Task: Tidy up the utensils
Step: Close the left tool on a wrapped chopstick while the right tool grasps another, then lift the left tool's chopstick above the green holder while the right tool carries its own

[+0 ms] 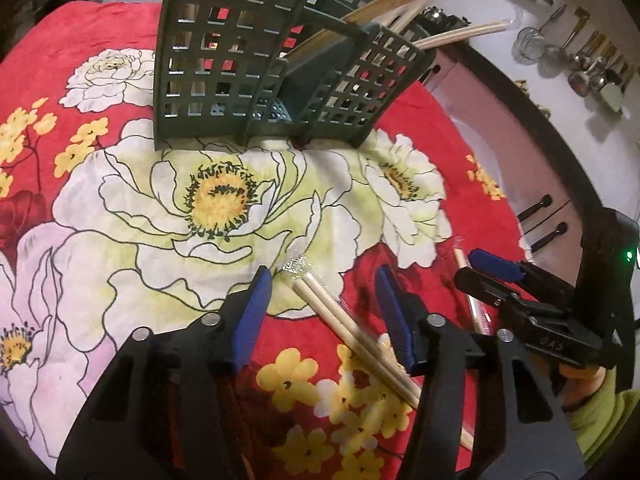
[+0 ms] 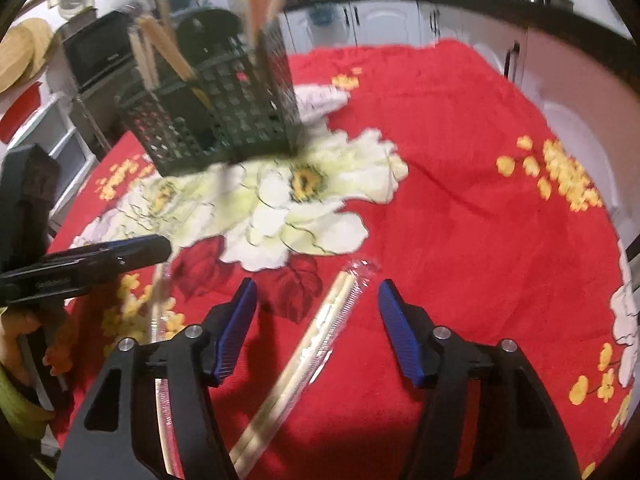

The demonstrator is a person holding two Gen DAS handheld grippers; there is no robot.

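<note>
Two plastic-wrapped wooden chopstick pairs [image 1: 352,336] [image 2: 316,340] flat on the red floral cloth [image 1: 120,200]; one dark green slotted plastic utensil basket [image 1: 256,76]; two blue-padded claws [image 1: 324,312] [image 2: 316,320].

Matt cloth, pale wood, hard plastic and glossy film are seen.

The tablecloth [image 1: 120,208] is shown as soft, matt printed fabric. The utensil basket [image 1: 240,64] at upper centre is moulded from dull green plastic grid. The wrapped chopsticks [image 2: 320,328] are pale, smooth wood, sheathed in clear, shiny film. Ribbed blue pads [image 1: 250,320] are fitted on matt black plastic.
</note>
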